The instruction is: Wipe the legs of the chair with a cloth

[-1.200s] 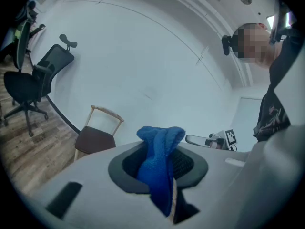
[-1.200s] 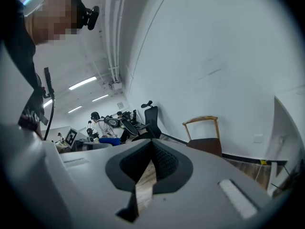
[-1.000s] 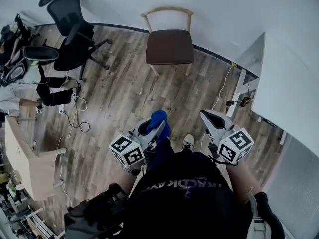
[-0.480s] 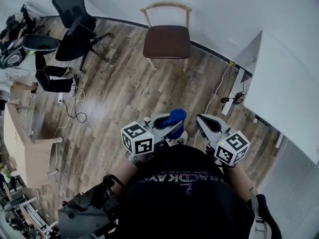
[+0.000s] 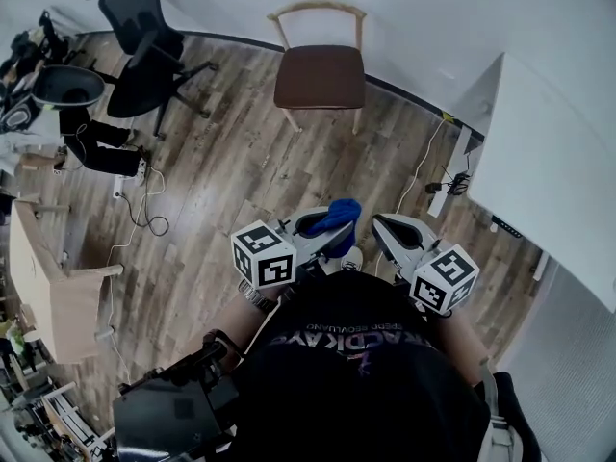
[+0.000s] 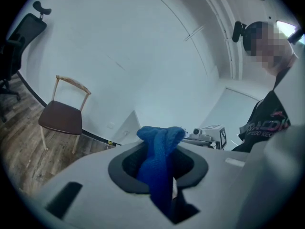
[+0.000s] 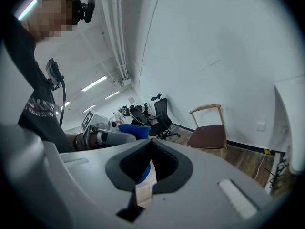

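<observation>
**Q:** Where is the cloth, and what holds it?

**A:** The blue cloth [image 6: 159, 156] is bunched between the jaws of the left gripper [image 5: 329, 236], which pinch it. A folded lobe rises above the jaw tips, and the rest runs down into the gripper's throat. In the head view the cloth sits just below the centre of the frame, above the person's dark shirt [image 5: 361, 383].

**Q:** Where is the chair?

**A:** The chair [image 5: 320, 75] has a pale wooden frame and a brown seat. It stands at the top centre of the head view, with its back toward the white wall. Its legs [image 5: 357, 121] rest on the wood-plank floor [image 5: 231, 176]. Chair and legs are well apart from the cloth and from both grippers. In the left gripper view the chair appears at the middle left.

**Q:** What is the state of the right gripper?

**A:** The right gripper [image 7: 150, 142] is held just right of the left one, at the lower centre-right of the head view. Its jaw tips are pressed together with nothing between them. Each gripper carries a marker cube [image 5: 263, 255] at its rear.

**Q:** What surrounds them?

**A:** A black office chair [image 5: 140, 27] stands at the upper left of the head view. A white desk [image 5: 549, 162] runs along the right edge. A cable [image 5: 423, 176] trails over the floor beside the desk, and a wooden table [image 5: 48, 296] occupies the left edge.
</observation>
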A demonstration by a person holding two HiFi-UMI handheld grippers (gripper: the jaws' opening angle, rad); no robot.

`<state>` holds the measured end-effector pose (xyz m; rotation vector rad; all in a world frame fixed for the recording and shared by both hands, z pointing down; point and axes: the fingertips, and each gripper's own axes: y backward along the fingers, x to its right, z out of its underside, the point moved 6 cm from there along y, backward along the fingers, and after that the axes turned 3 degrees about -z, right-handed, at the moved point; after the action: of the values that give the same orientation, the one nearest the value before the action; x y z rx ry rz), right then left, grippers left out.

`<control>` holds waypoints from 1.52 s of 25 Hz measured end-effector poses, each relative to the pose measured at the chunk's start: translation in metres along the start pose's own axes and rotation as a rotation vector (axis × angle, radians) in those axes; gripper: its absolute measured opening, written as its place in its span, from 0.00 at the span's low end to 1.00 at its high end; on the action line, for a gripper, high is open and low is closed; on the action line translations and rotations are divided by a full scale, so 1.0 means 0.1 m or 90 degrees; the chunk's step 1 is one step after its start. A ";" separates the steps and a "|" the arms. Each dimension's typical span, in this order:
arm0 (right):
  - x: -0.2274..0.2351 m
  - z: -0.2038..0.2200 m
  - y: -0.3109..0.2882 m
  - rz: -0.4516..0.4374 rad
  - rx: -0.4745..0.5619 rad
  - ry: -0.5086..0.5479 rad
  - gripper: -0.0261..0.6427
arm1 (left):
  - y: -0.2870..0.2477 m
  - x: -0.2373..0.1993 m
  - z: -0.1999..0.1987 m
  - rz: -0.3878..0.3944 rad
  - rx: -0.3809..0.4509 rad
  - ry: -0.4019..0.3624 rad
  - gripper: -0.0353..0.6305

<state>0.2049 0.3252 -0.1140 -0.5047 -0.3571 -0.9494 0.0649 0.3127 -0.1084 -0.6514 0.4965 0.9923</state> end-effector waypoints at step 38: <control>-0.43 0.30 -0.02 -0.019 -0.015 0.013 0.05 | 0.43 0.08 0.39 -0.013 0.032 0.045 0.18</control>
<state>0.1784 0.3699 -0.1104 -0.5129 -0.3364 -0.9881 0.0345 0.3611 -0.0975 -0.6465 0.5744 0.9362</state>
